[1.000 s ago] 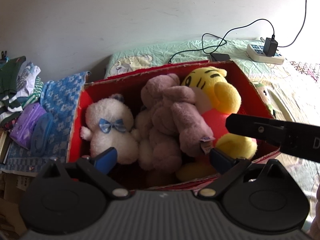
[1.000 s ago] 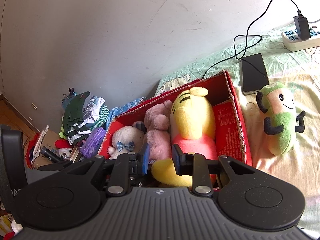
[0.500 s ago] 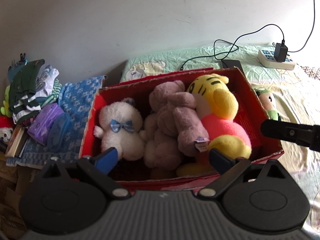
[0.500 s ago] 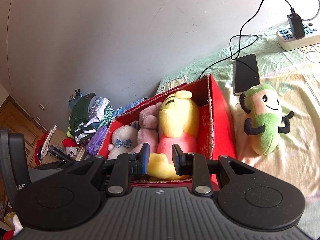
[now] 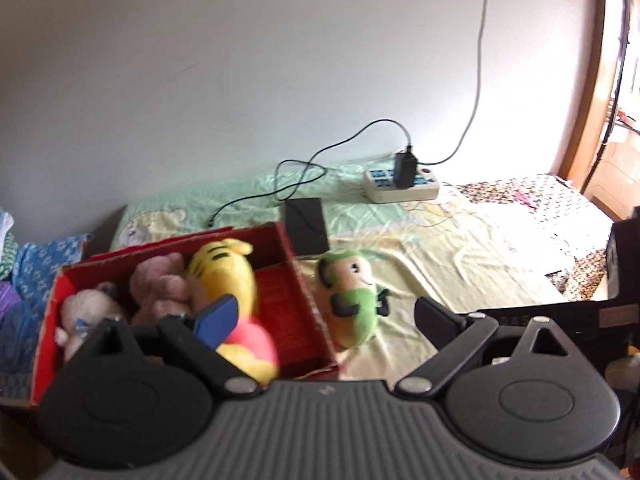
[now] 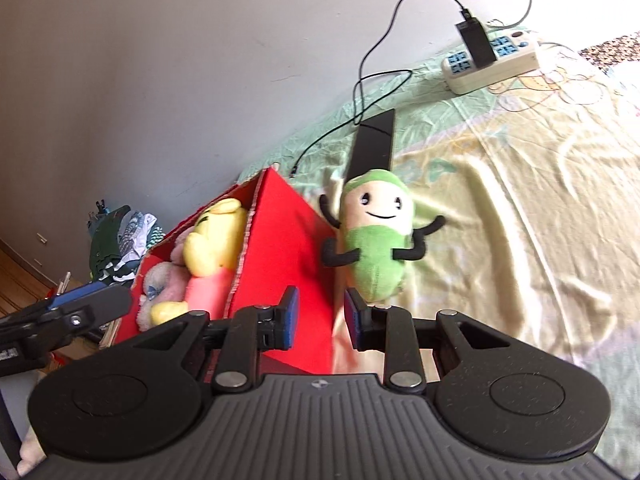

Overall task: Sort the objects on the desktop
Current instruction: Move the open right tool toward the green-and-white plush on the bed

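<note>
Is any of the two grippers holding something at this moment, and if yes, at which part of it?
Nothing is held. The left gripper is wide open and empty; the right gripper is nearly closed with nothing between its pads.

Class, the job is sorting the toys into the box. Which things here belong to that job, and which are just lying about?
Part of the job:
- green plush toy, on the sheet beside the box
- red box
- yellow plush toy, pink plush toy, white plush toy, all in the box

Lying about:
- phone
- power strip with charger
- clothes pile
</note>
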